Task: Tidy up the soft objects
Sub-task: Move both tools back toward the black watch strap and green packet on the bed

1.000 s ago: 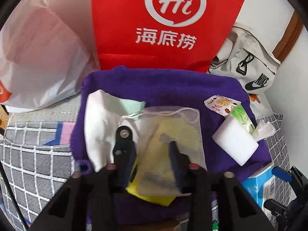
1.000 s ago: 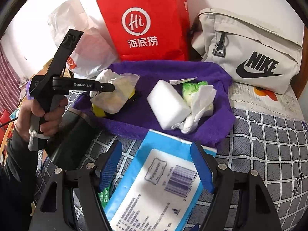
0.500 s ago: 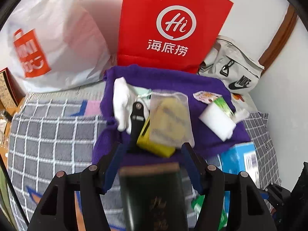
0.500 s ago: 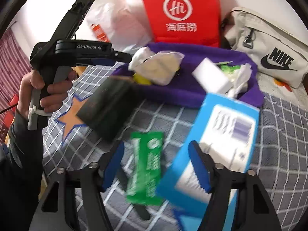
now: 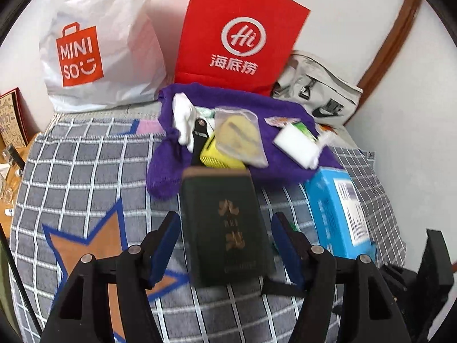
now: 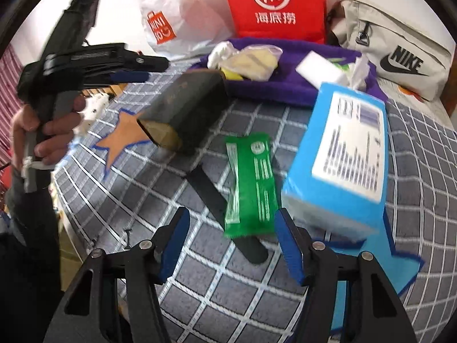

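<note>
Purple towel [image 5: 182, 168], mesh pouch [image 5: 240, 140] on it

White wall [image 5: 371, 5], brown wooden trim [image 5: 391, 43], grey checked bedspread [image 5: 85, 171]

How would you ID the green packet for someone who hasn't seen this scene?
Start from the grey checked blanket in front of the purple towel. Between the dark green box and the big blue tissue pack lies the green packet, flat, partly over a black strip. It is the only bright green, slim, crimped-end wrapper with white print.
</note>
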